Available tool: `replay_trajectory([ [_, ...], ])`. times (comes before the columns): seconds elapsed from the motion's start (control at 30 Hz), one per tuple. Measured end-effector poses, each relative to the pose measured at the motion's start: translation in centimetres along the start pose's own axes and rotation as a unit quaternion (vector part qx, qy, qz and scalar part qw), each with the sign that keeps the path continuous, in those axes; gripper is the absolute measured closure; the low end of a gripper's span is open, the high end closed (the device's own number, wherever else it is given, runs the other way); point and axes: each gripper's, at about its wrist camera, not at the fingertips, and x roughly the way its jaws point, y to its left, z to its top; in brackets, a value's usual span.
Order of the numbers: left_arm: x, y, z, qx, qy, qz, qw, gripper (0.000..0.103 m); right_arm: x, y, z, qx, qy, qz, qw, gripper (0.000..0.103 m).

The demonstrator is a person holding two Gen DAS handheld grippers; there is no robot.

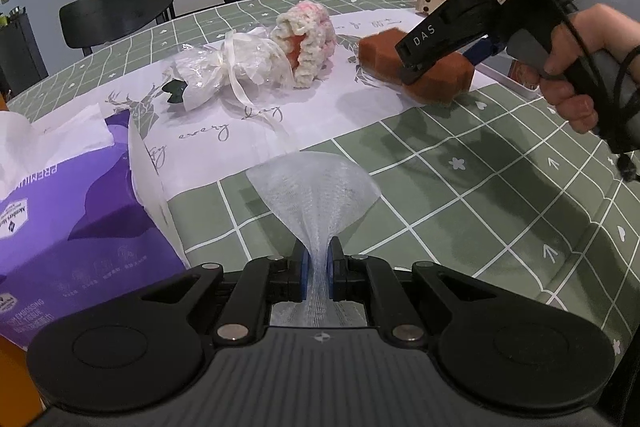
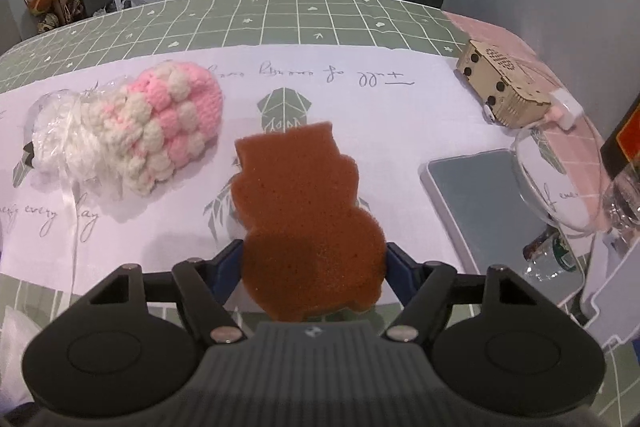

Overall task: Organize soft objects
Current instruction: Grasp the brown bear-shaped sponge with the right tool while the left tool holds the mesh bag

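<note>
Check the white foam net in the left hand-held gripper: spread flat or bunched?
Bunched where the left hand-held gripper pinches the foam net, which fans out wide beyond the fingertips.

sponge (image 2: 308, 211): brown | tablecloth (image 1: 500, 187): green, white grid | tissue pack (image 1: 72, 219): purple

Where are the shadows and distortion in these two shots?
Left wrist view: the right claw casts dark shadows on the green checked tablecloth; grid lines bow. Right wrist view: shadow darkens the near end of the brown animal-shaped sponge.
</note>
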Motion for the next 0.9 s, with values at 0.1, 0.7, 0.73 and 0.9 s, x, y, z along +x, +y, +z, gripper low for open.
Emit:
replay_trajectory([
  [0.1, -0.1, 0.0, -0.3, 0.005, -0.009, 0.000, 1.0000, 0.094, -0.6, 0.3, -0.1, 0.008, 0.028, 0.018, 0.999, 0.031],
  [0.7, -0.5, -0.6, -0.9, 0.006, -0.023, 0.017, 0.9996, 0.094, -4.7, 4.1, -3.8, -0.043, 0.098, 0.099, 0.989, 0.022],
  [0.73, -0.5, -0.6, -0.9, 0.007, -0.024, 0.018, 0.9995, 0.094, -4.8, 4.3, -3.7, -0.054, 0.091, 0.098, 0.990, 0.016],
  [0.9, -0.6, -0.8, -1.1, 0.013, -0.029, 0.021, 0.9993, 0.094, -5.4, 5.1, -3.5, -0.090, 0.066, 0.096, 0.989, 0.013],
])
